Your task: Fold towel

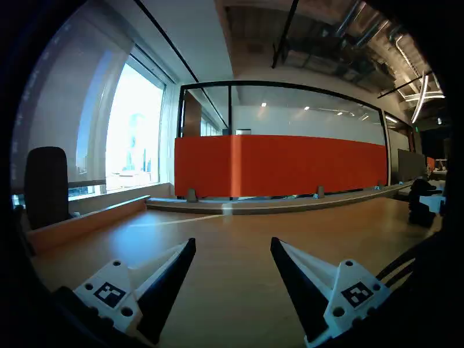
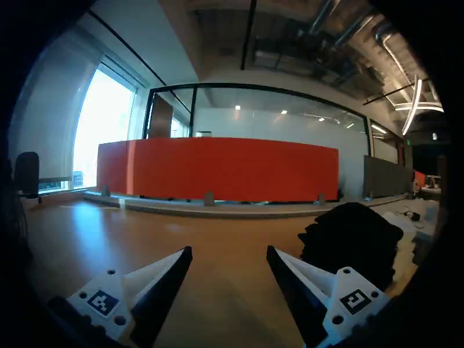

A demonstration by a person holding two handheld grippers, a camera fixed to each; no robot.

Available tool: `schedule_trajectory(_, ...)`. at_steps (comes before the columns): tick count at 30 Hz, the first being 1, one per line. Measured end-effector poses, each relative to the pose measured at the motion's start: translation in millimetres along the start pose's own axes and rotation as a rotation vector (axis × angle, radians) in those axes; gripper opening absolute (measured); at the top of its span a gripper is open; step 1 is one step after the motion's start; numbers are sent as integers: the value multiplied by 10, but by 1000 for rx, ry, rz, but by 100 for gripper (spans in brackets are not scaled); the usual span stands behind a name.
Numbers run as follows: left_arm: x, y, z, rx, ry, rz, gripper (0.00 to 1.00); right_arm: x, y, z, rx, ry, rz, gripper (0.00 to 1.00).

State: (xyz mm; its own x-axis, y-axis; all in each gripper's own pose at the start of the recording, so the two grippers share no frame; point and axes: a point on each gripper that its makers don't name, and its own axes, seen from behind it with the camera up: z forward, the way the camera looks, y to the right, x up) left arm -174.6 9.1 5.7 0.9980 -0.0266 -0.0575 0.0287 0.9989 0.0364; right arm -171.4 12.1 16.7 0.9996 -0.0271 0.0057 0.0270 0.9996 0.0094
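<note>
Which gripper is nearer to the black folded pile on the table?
Right. The right gripper has the black pile just ahead, beside its right finger; the left gripper sees it, apparently, far off rightward.

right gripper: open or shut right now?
Open. The right gripper has its fingers well apart, with bare wooden table between them and nothing held.
</note>
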Motion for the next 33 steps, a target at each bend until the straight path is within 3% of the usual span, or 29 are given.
schedule_trajectory(6, -2, -2, -1, 0, 0, 0, 96, 11, 13, 3, -4, -1, 34, 99)
schedule_trajectory(33, 4, -6, -2, 0, 0, 0, 96, 105, -11, -89, 5, 31, 33, 99)
